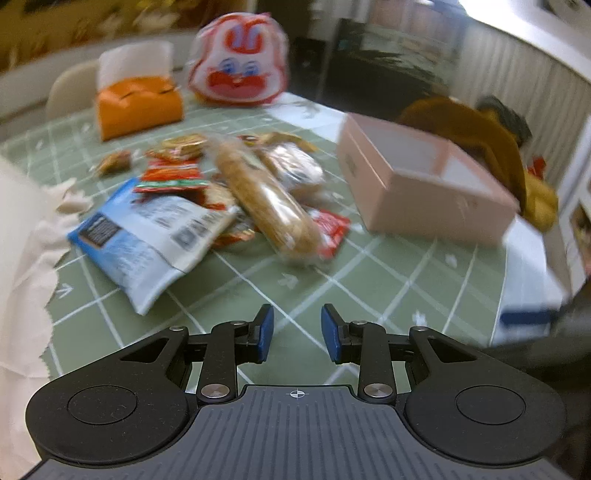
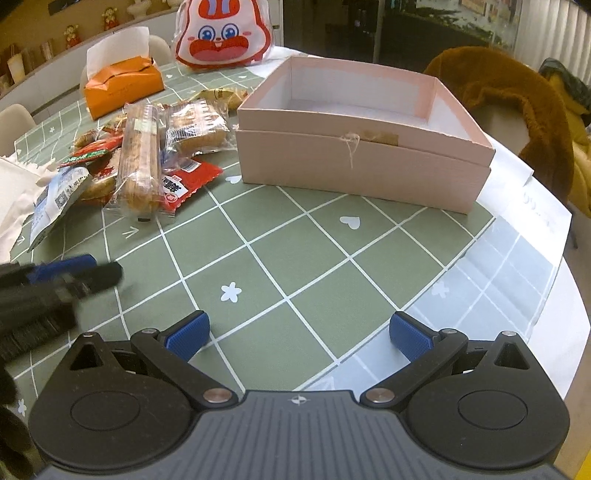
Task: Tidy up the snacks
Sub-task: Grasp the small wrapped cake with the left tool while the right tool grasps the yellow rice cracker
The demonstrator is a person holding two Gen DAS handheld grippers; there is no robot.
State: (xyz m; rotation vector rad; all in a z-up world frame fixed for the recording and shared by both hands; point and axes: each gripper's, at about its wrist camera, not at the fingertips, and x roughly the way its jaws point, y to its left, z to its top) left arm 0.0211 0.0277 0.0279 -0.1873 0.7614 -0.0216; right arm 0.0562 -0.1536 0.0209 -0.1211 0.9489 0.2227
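A pile of wrapped snacks lies on the green checked tablecloth [image 2: 295,258]. It includes a long bread pack [image 1: 266,199] [image 2: 138,166], a blue-white packet [image 1: 147,236] [image 2: 55,199], a red packet [image 1: 332,232] [image 2: 188,181] and a wrapped cake [image 2: 195,129]. An open pink box [image 1: 417,188] [image 2: 362,162] stands empty to the right of the pile. My left gripper [image 1: 297,332] hovers in front of the pile, its jaws a little apart with nothing between them; it also shows blurred at the left edge [image 2: 74,273]. My right gripper [image 2: 299,332] is wide open over bare cloth, short of the box.
An orange tissue box [image 1: 138,105] [image 2: 122,86] and a rabbit-faced bag [image 1: 240,62] [image 2: 223,33] stand at the back. White crumpled paper [image 1: 22,258] lies at the left. A brown furry coat [image 2: 517,103] hangs on a chair behind the box. The table edge [image 2: 561,258] curves on the right.
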